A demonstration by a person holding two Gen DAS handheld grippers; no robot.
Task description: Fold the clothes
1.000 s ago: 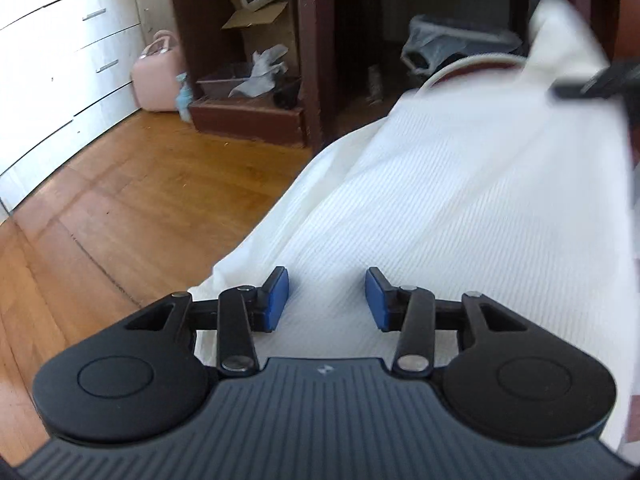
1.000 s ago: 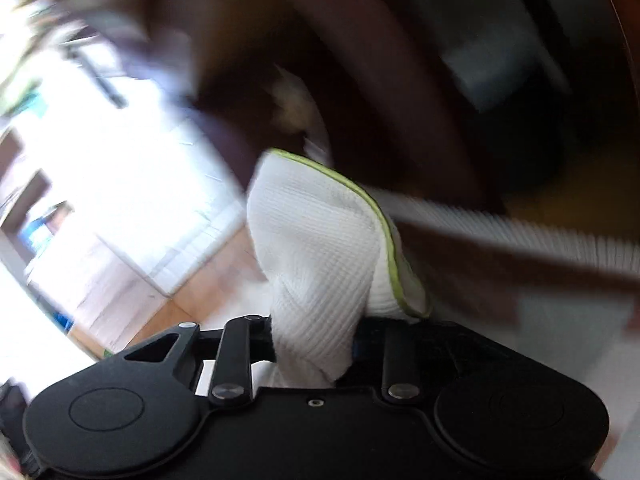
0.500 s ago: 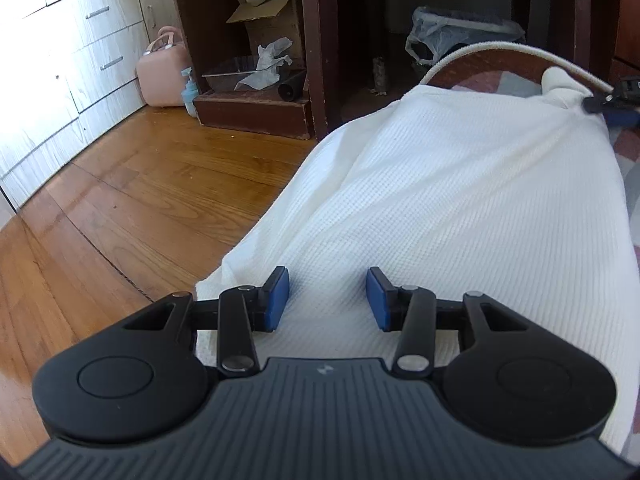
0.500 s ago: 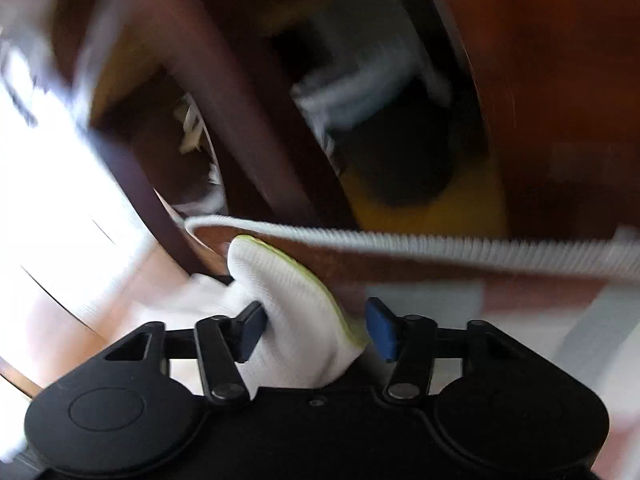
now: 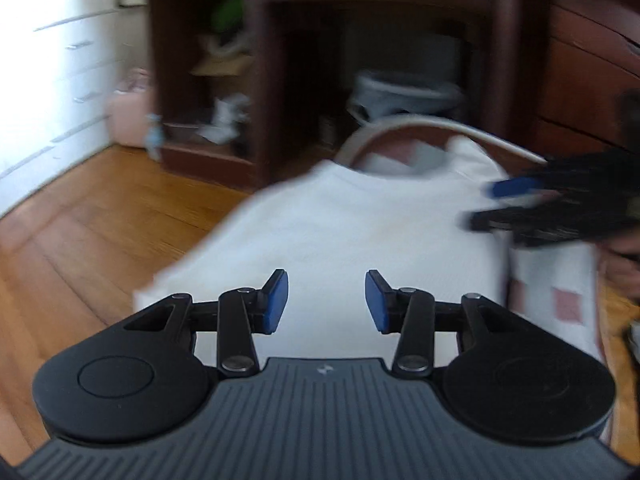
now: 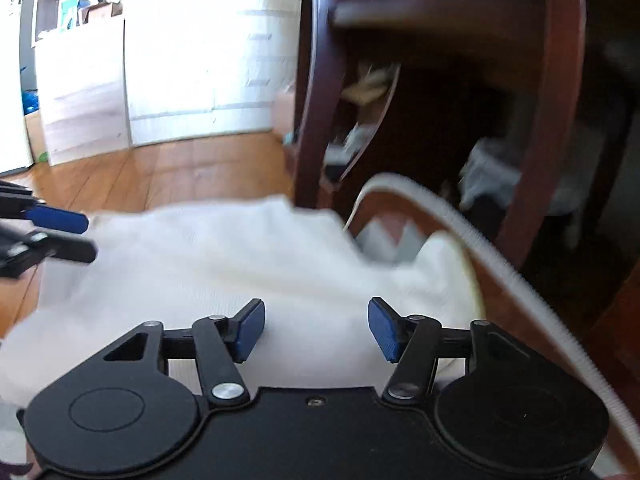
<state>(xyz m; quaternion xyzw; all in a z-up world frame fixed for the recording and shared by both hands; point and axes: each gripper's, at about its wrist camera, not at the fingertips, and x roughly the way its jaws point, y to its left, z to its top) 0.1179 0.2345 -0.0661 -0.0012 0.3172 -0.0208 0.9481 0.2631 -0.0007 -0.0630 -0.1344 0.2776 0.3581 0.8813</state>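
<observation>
— Where's the garment?
— White waffle-knit top (image 5: pixel 340 232) spread at the bed's (image 5: pixel 560 280) left edge. My right tongs (image 6: pixel 316 330) just opened, letting its corner go; left tongs (image 5: pixel 326 300) gape, empty.
— Next?
— Probably regrip an edge, fold across.

We're counting one white garment (image 5: pixel 340 232) — and two grippers, left gripper (image 5: pixel 326 300) and right gripper (image 6: pixel 316 330).

Beyond the fingers and to their left runs a wooden floor (image 5: pixel 100 216), reaching white drawers (image 5: pixel 68 92) at the far left. A blurred pink bag (image 5: pixel 128 120) stands on that floor ahead. Straight ahead rises a dark wooden shelf unit (image 5: pixel 256 60). A checked cover (image 5: pixel 560 292) lies right of the fingers.
</observation>
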